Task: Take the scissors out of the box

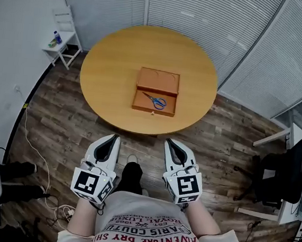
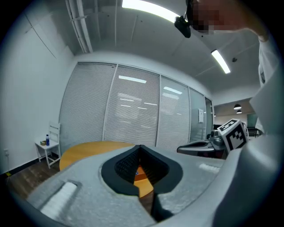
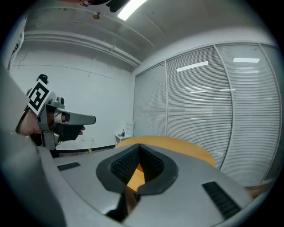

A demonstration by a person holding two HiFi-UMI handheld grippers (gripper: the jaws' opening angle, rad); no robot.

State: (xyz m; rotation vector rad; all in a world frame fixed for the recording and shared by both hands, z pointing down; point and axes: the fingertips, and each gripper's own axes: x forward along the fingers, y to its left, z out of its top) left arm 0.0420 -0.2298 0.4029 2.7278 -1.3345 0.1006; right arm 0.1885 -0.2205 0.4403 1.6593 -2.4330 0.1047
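Observation:
A flat wooden box (image 1: 157, 82) lies open in the middle of the round wooden table (image 1: 114, 61). Blue-handled scissors (image 1: 155, 100) rest in its near half. My left gripper (image 1: 115, 136) and right gripper (image 1: 168, 141) are side by side close to my body, over the floor and short of the table's near edge. Both point toward the table, shut and with nothing held. In the left gripper view the left gripper (image 2: 140, 147) has its tips together, with the table (image 2: 88, 148) beyond. The right gripper view shows the right gripper (image 3: 140, 145) the same way.
A small white stand (image 1: 63, 40) with a bottle is at the back left by the wall. Blinds cover the windows behind the table. A cable (image 1: 30, 138) runs along the floor at left. A desk and black chair (image 1: 290, 163) stand at right.

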